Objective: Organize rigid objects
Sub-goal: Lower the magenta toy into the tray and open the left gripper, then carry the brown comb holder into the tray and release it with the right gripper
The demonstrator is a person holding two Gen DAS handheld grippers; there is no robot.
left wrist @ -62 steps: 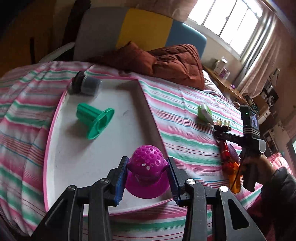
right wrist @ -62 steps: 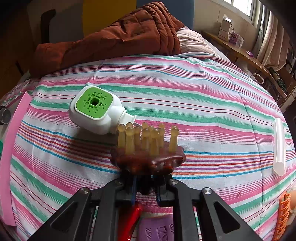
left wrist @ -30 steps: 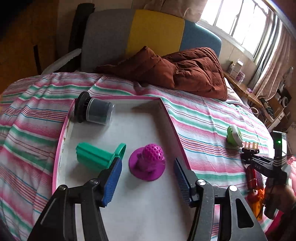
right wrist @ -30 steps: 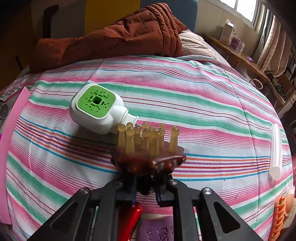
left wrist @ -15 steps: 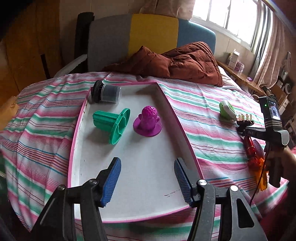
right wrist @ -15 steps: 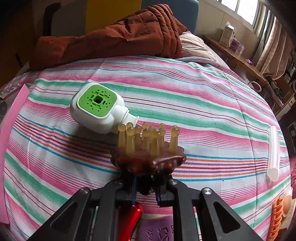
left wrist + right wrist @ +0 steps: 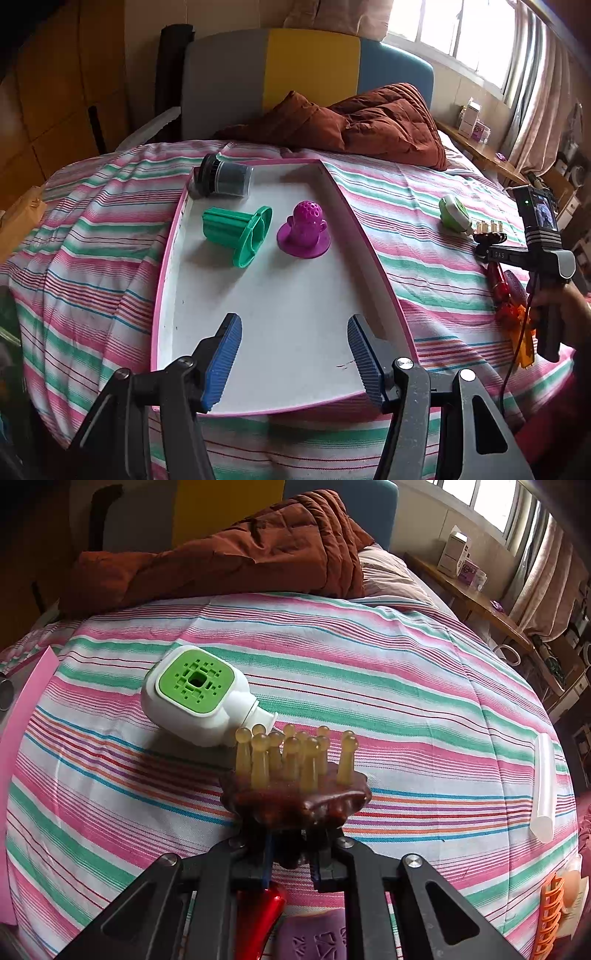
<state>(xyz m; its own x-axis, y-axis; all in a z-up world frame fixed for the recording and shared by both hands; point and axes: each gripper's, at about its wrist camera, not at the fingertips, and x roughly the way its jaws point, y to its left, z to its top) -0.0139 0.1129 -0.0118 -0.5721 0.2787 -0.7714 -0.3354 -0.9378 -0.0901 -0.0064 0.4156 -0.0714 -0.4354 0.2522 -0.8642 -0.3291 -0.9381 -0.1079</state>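
Observation:
A white tray with a pink rim (image 7: 373, 254) lies on the striped bed. In it are a purple perforated toy (image 7: 304, 230), a green funnel-shaped piece (image 7: 236, 230) on its side and a dark jar (image 7: 225, 179) at the far corner. My left gripper (image 7: 293, 354) hovers open over the tray's near end, nothing between its blue pads. My right gripper (image 7: 291, 856) is shut on a brown scalp massager brush (image 7: 295, 794) with yellowish prongs, held above the bedspread. The same gripper with the brush (image 7: 489, 230) shows in the left wrist view. A white and green plug-in device (image 7: 195, 698) lies just beyond the brush.
A brown quilt (image 7: 362, 122) is heaped at the head of the bed. Near the right gripper lie a red item (image 7: 258, 919), a purple piece (image 7: 317, 938), an orange comb-like clip (image 7: 550, 915) and a white tube (image 7: 545, 786). A wooden side shelf (image 7: 469, 590) holds small boxes.
My left gripper let go of the purple toy in the tray and drew back toward the tray's near end, jaws open. The right gripper stayed put, holding the brush.

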